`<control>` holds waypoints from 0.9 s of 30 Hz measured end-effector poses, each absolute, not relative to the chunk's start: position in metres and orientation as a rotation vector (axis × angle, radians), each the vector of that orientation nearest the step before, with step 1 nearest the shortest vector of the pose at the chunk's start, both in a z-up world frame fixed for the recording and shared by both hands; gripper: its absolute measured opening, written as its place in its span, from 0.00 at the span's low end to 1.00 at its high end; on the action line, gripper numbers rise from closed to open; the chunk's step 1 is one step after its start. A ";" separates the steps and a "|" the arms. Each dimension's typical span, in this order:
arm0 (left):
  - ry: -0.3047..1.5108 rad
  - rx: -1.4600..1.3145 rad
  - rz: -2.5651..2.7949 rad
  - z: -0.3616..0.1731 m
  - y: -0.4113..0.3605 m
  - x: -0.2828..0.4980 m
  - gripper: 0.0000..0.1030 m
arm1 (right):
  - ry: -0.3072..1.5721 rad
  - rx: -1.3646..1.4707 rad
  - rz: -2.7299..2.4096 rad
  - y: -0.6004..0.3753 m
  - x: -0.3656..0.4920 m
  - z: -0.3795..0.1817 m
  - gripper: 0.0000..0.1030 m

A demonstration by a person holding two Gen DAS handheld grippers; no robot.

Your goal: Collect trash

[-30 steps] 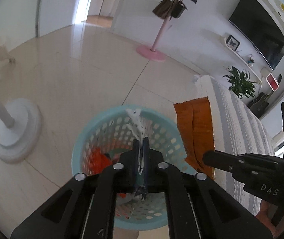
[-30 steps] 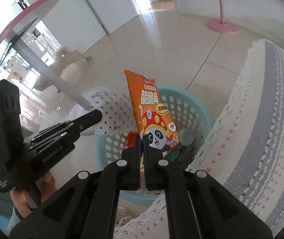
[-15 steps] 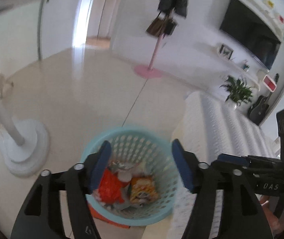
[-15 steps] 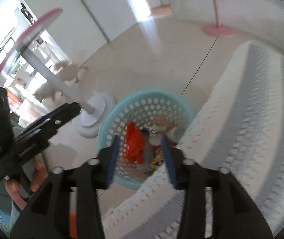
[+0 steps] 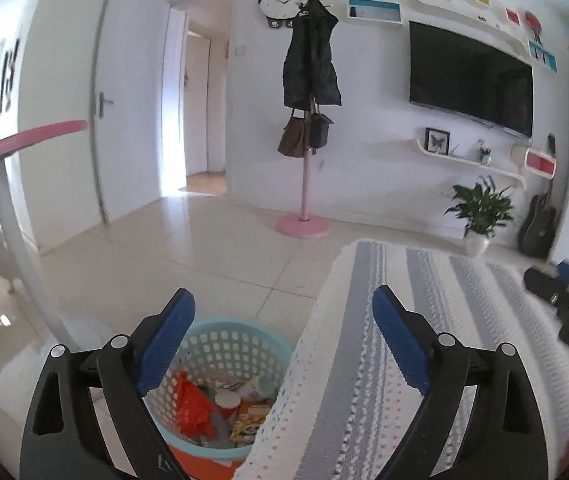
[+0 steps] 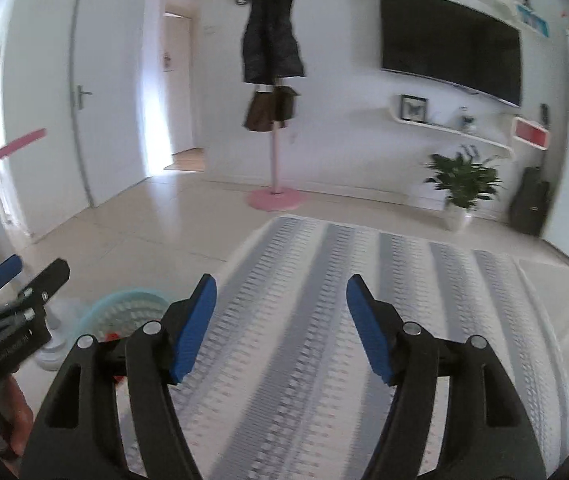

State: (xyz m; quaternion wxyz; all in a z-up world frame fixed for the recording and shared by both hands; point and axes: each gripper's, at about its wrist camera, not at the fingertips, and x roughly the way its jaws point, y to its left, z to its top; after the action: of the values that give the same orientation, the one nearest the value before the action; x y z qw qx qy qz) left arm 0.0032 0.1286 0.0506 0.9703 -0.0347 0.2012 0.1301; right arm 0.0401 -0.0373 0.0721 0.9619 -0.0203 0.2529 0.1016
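Note:
A light blue perforated basket (image 5: 240, 334) stands on the floor beside the grey-and-white striped cover (image 5: 384, 360). It holds trash: a red wrapper (image 5: 192, 404), an orange panda snack bag (image 5: 250, 426) and a small cup (image 5: 227, 402). My left gripper (image 5: 280, 344) is open and empty, raised above the basket's edge. My right gripper (image 6: 280, 328) is open and empty over the striped cover (image 6: 344, 340). The basket's rim (image 6: 124, 308) shows at the lower left of the right wrist view, next to the other gripper (image 6: 12, 308).
A pink-based coat stand (image 5: 304, 224) with a dark coat stands ahead on the tiled floor. A white pole with round base (image 5: 16, 240) and pink top is left of the basket. A potted plant (image 5: 480, 208), guitar (image 5: 538, 224) and TV (image 5: 470, 80) line the far wall.
Both grippers opened and let go of their trash, the white wrapper and the orange snack bag, which now lie in the basket. Both grippers then rose and tilted up toward the room.

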 end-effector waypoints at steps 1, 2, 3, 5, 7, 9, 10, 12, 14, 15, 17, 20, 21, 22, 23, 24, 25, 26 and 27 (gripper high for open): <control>0.417 -0.059 0.280 0.041 0.121 0.005 0.86 | 0.513 -0.048 0.198 -0.038 0.038 0.067 0.62; 0.433 -0.058 0.284 0.034 0.120 0.007 0.86 | 0.520 -0.057 0.190 -0.039 0.039 0.060 0.62; 0.450 -0.058 0.280 0.028 0.117 0.010 0.86 | 0.528 -0.064 0.178 -0.040 0.039 0.054 0.62; 0.479 -0.046 0.282 0.018 0.112 0.016 0.86 | 0.543 -0.066 0.178 -0.039 0.043 0.045 0.62; 0.515 -0.041 0.270 0.008 0.112 0.022 0.86 | 0.551 -0.065 0.181 -0.041 0.041 0.041 0.62; 0.543 -0.049 0.254 0.003 0.112 0.027 0.86 | 0.554 -0.076 0.174 -0.043 0.039 0.038 0.62; 0.545 -0.046 0.256 0.001 0.111 0.028 0.86 | 0.555 -0.077 0.174 -0.040 0.039 0.036 0.62; 0.545 -0.025 0.261 -0.001 0.108 0.029 0.86 | 0.559 -0.072 0.179 -0.040 0.041 0.034 0.62; 0.543 -0.022 0.261 0.000 0.109 0.029 0.86 | 0.560 -0.079 0.176 -0.038 0.039 0.033 0.62; 0.540 -0.026 0.261 0.001 0.110 0.028 0.86 | 0.560 -0.082 0.175 -0.038 0.038 0.033 0.62; 0.532 -0.029 0.264 0.003 0.111 0.027 0.86 | 0.551 -0.088 0.172 -0.037 0.035 0.034 0.62; 0.527 -0.027 0.274 0.004 0.114 0.027 0.86 | 0.544 -0.092 0.164 -0.037 0.031 0.035 0.62; 0.526 -0.029 0.276 0.004 0.114 0.027 0.86 | 0.544 -0.090 0.163 -0.038 0.031 0.034 0.62; 0.526 -0.030 0.277 0.005 0.114 0.027 0.86 | 0.544 -0.088 0.161 -0.039 0.031 0.034 0.62; 0.526 -0.028 0.279 0.004 0.113 0.027 0.86 | 0.545 -0.083 0.157 -0.041 0.031 0.033 0.62; 0.525 -0.026 0.279 0.004 0.112 0.027 0.86 | 0.547 -0.079 0.155 -0.041 0.031 0.033 0.62; 0.525 -0.023 0.276 0.004 0.112 0.027 0.86 | 0.550 -0.076 0.152 -0.043 0.032 0.031 0.62; 0.524 -0.018 0.275 0.004 0.111 0.028 0.86 | 0.553 -0.074 0.150 -0.044 0.032 0.031 0.62; 0.521 -0.012 0.277 0.005 0.110 0.028 0.86 | 0.557 -0.072 0.147 -0.044 0.032 0.029 0.62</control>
State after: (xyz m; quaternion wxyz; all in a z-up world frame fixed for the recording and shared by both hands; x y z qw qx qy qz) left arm 0.0280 0.1099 0.0045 0.9568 -0.0061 0.2569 0.1363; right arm 0.0321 -0.0442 0.0293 0.9582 -0.0353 0.2747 0.0722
